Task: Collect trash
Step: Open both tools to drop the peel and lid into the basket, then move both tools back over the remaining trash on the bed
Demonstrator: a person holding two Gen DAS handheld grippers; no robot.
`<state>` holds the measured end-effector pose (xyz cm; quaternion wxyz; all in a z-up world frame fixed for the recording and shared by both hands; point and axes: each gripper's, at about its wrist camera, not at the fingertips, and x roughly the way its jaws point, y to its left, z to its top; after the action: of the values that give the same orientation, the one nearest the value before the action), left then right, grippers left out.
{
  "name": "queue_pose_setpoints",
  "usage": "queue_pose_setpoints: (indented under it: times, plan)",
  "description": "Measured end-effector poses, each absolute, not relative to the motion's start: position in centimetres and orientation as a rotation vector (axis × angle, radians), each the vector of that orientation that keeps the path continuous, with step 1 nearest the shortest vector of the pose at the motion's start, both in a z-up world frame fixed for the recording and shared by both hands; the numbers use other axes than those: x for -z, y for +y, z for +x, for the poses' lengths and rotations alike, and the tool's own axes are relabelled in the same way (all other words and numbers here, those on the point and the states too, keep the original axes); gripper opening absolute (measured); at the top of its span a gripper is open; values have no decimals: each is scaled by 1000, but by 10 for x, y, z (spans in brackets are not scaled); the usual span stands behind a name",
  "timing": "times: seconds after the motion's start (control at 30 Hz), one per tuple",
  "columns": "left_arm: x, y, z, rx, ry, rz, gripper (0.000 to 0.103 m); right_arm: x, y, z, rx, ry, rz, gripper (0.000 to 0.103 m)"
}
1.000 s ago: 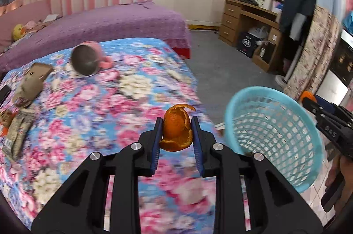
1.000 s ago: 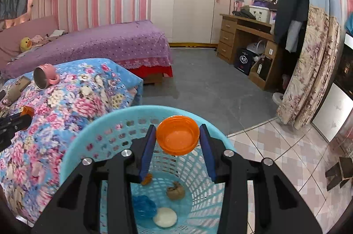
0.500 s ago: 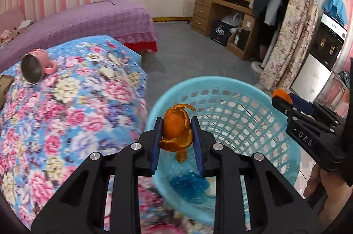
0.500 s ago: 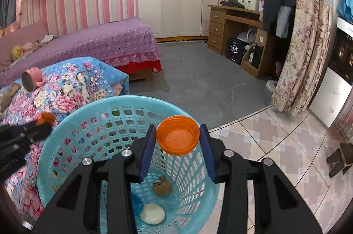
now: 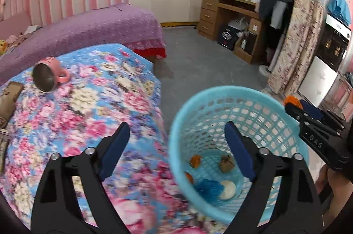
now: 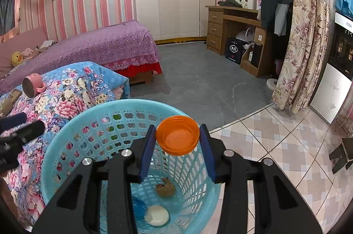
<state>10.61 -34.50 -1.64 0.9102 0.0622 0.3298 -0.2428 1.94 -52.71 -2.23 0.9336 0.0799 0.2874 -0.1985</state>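
Left tool (image 5: 176, 143) was spreading wide, nothing between its jaws. Right tool (image 6: 178, 138) pinched the orange cap (image 6: 177, 138) above the blue basket (image 6: 72, 128); letting go there should drop it inside.

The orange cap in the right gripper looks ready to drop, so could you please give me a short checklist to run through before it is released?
1. Orange cap held between the right gripper pads: ok.
2. Cap over the blue basket opening: ok; it sits above the far inner wall in the right wrist view.
3. Left gripper out of the drop path: cannot tell; its jaws are opening, nothing between them, over the near rim.
4. Room in the basket: ok; only a few scraps on the bottom.
5. Orange peel already in the basket: ok.
6. Basket steady: cannot tell.
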Motion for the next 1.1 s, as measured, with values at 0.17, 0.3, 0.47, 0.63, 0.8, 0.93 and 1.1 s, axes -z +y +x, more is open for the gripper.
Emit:
queue_pose_setpoints:
  times: [0.17,0.3,0.47,0.63,0.8,0.93,1.1]
  plan:
    - [12,-322,111,450,668,123,91,19,-518,23,399,580,157,40]
    - [11,-305,114,408,655,126,93,18,-512,26,394,578,150,41]
    - [8,-284,117,384,648,92,94,13,-508,26,422,555,146,58]
    - [5,-268,117,361,638,81,95,5,-503,22,445,513,153,82]
    - [-4,-243,116,327,615,86,97,-2,-490,27,455,501,158,92]
    - [-14,-212,118,282,597,97,98,-6,-471,36,441,499,136,97]
    - [-20,-173,121,225,589,96,98,-14,-440,47,394,492,124,97]
